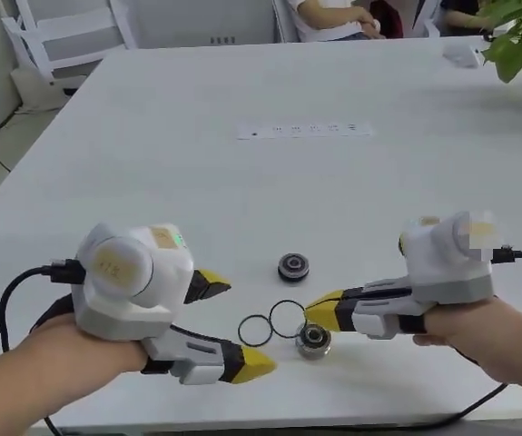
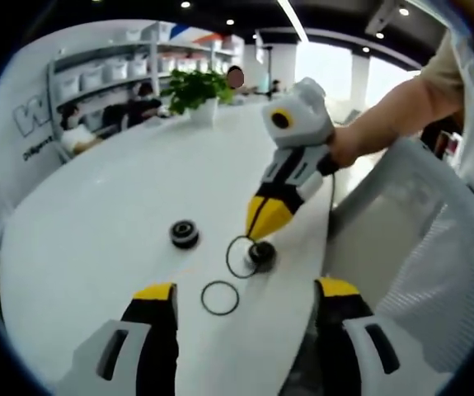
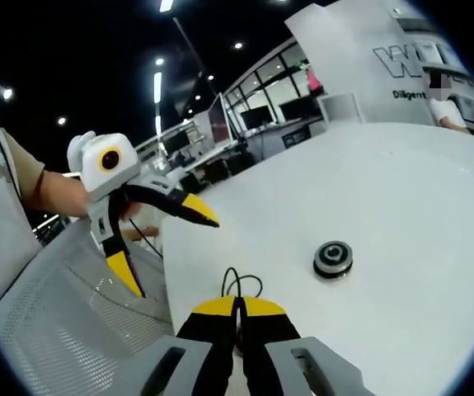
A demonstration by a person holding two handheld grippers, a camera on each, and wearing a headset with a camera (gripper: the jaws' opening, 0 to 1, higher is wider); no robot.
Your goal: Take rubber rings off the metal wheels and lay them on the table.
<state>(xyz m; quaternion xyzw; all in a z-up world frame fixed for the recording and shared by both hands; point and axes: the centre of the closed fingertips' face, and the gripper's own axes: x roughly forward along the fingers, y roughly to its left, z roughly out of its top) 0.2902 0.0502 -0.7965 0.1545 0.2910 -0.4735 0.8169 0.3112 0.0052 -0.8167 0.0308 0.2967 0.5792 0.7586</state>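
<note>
Left gripper (image 1: pixel 233 323): low left in the head view, jaws wide apart, nothing between them, tips over the near part of the white surface (image 1: pixel 242 191).

Right gripper (image 1: pixel 320 315): comes in from the right, jaws together, yellow tips pointing left and sitting right at the bare metal wheel (image 1: pixel 313 340). Cannot tell if the tips touch it.

Two loose rubber rings lie flat on the surface between the grippers. The first ring (image 1: pixel 240 330) is nearer the left gripper. The second ring (image 1: pixel 288 302) is just beside the bare metal wheel and the right tips. The two rings meet at their edges. Cannot tell whether the closed jaws pinch the second ring.

The second wheel (image 1: pixel 293 266), dark rubber round its rim, sits apart from the rest, farther up the surface.
</note>
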